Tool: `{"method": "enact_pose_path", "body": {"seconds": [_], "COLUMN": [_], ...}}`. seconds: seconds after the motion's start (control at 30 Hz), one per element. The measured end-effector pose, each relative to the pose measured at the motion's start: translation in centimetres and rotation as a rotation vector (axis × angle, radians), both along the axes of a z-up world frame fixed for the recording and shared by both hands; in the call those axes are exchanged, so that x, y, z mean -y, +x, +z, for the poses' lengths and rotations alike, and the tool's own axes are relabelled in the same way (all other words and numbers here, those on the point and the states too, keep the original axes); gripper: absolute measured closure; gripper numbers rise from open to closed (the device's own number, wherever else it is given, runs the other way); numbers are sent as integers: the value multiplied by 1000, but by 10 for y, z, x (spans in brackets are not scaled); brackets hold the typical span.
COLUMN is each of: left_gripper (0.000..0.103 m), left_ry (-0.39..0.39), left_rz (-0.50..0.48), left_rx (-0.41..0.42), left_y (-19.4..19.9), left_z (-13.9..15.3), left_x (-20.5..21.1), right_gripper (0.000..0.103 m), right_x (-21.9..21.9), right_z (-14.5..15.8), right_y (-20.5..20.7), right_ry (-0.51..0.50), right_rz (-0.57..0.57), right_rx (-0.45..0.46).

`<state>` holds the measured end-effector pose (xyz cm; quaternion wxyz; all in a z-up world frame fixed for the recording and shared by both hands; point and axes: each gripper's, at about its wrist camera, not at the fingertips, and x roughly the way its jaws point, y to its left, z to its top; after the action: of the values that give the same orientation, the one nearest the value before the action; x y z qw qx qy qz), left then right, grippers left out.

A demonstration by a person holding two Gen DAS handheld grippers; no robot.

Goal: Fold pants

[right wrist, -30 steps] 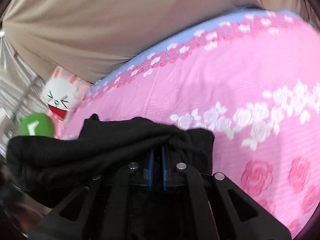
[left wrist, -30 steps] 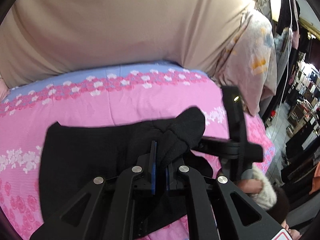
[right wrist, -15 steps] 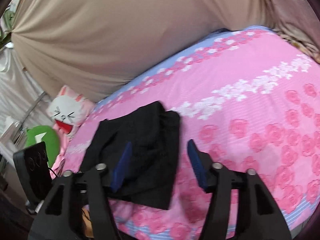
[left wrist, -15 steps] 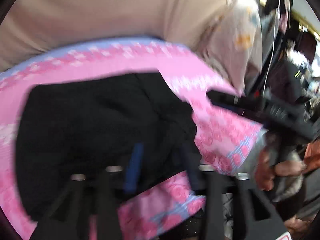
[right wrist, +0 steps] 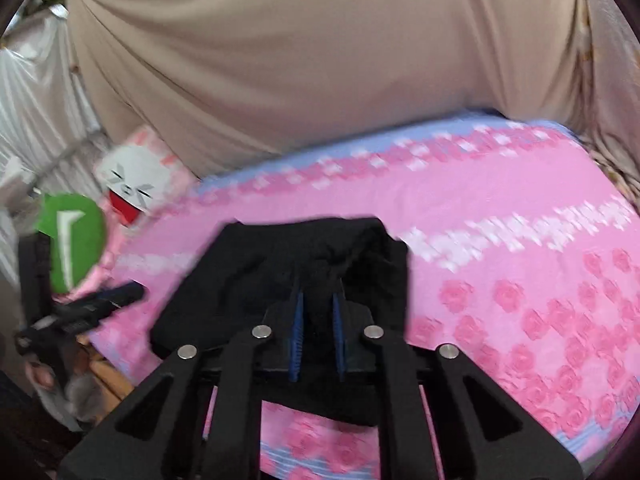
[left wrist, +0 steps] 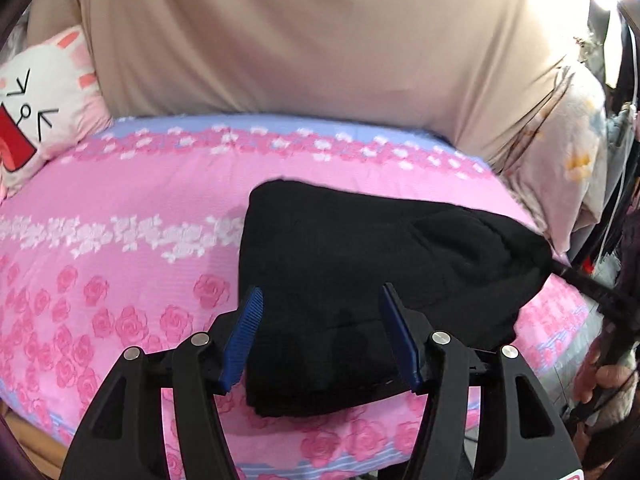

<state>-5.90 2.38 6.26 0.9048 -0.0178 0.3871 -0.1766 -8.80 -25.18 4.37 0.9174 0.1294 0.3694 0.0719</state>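
— Where are the black pants [left wrist: 360,280] on your feed?

— Folded in a compact bundle on the pink floral bed sheet [left wrist: 120,248], by the near edge of the bed, at five o'clock from the bunny pillow [left wrist: 40,108].

— And the left hand-held gripper [left wrist: 322,340]?

— I see it spread wide, blue pads on either side of the bundle, gripping nothing.

— The right one?

— My right hand-held gripper [right wrist: 318,336] is nearly closed; black cloth lies between the pads, but I cannot tell whether it's pinched.
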Motion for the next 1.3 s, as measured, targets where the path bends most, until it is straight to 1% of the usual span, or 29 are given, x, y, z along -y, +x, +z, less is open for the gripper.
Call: {"method": "enact_pose_path", "body": {"seconds": [0.03,0.07,0.1,0.13,0.2,0.27,0.33,0.37,0.4,0.47,0.5,0.53,0.57,0.6,0.63,0.67,0.73,0.77,0.8,0.83,0.87,0.97,1.03,1.07,1.1,1.17,1.2,1.23,1.3], "left_gripper": [45,45,45,45,45,44,42,41,40,40,38,38,38,38,38,38,37,37,37,36,36,35,35,35,34,27,26,26,26], "left_ry": [1,2,7,11,27,60,74,80,89,102,103,103,113,119,117,107,104,103,100,91,94,97,48,-2,-95,-237,-300,-379,-436], "left_rz": [3,1,3,4,-2,-2,4,7,12,15,11,7,15,14,10,11,9,9,10,4,6,9,7,-4,-21,-33,-39,-43,-31], "left_rx": [-19,-37,-56,-74,-79,-58,-47,-45,-43,-36,-33,-28,-22,-19,-24,-29,-28,-26,-27,-29,-29,-32,-38,-43,-58,-101,-132,-186,-243], "left_y": [5,8,8,9,7,4,3,4,4,4,3,2,2,2,3,5,6,6,6,6,7,7,6,6,6,11,15,21,28], "left_z": [-7,-13,-18,-24,-28,-30,-32,-33,-34,-35,-35,-35,-35,-35,-36,-36,-36,-36,-36,-37,-36,-37,-35,-33,-30,-29,-32,-40,-51], "left_x": [1,1,-2,-1,2,7,11,12,14,15,16,17,17,17,16,15,15,16,16,16,16,14,5,-1,-14,-35,-45,-57,-67], "right_gripper": [87,87,86,85,84,83,83,81,81,82,84,84,82,79,79,78,70,64,64,64,64,62,51,37,24,19,19,16,14], "right_x": [3,9,12,13,6,-10,-26,-31,-32,-26,-18,-15,-17,-22,-29,-35,-44,-47,-45,-41,-37,-32,-24,-20,-12,5,15,21,35], "right_z": [-22,-36,-33,-22,14,45,50,42,31,-10,-34,-32,-20,-8,8,17,13,-1,-19,-32,-31,-9,5,7,7,3,-3,-9,-26], "right_y": [7,6,3,-1,-10,-8,6,21,34,67,81,81,76,70,61,55,56,64,73,77,74,57,37,26,15,7,1,-1,-8], "right_ry": [-6,32,69,78,15,-2,-29,-41,-58,-132,-127,-87,-63,-63,-58,-67,-105,-143,-176,-151,-126,-65,-29,-23,-7,44,100,152,288], "right_rz": [-8,-28,-41,-56,-75,-16,47,71,68,7,-16,-36,-54,-48,-27,-7,16,18,7,10,1,-16,-24,-37,-51,-66,-75,-77,-68], "right_rx": [-66,-82,-69,-46,55,125,135,113,76,-46,-105,-91,-85,-57,1,25,15,-24,-77,-88,-68,-36,-3,3,0,-22,-47,-74,-125]}}
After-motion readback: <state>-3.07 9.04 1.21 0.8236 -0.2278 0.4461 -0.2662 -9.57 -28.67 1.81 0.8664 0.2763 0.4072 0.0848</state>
